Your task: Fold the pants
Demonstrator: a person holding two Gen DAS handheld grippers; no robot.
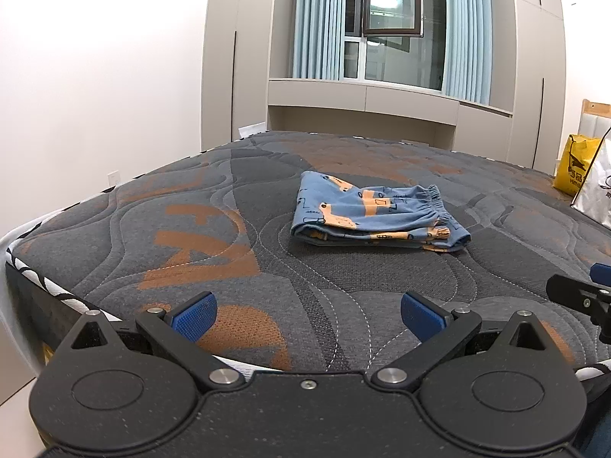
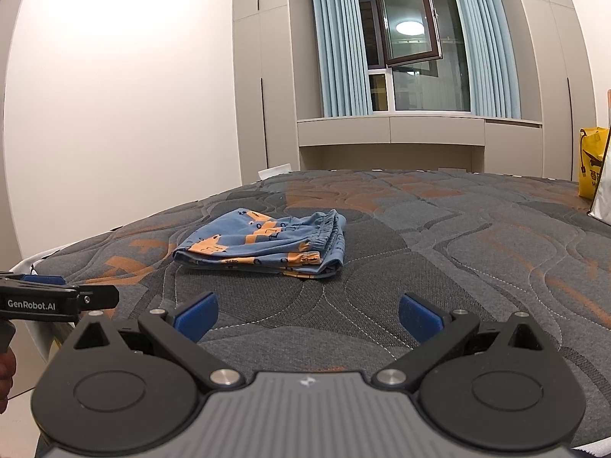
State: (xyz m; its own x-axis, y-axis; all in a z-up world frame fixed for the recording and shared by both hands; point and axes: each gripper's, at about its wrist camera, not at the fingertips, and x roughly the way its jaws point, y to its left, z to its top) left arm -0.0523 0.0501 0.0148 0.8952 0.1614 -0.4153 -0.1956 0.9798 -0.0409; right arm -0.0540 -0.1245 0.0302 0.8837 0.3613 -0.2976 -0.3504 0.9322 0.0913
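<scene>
Gaping wide and empty: left gripper (image 1: 308, 315), right gripper (image 2: 307, 316), both hanging short of the pants (image 1: 376, 215). Pants lying folded in a compact stack mid-mattress (image 1: 152, 210). Folding is looking finished; next move is likely only withdrawing.

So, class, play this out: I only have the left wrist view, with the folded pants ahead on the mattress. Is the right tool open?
Observer: Yes, the right tool is open and empty, short of the pants.
Operator: Any marking on the left tool's side?
Observer: The left tool has white lettering reading GenRobot.AI.
Operator: Can you see who holds it?
Observer: Only part of a hand, at the frame's edge below it.
</scene>
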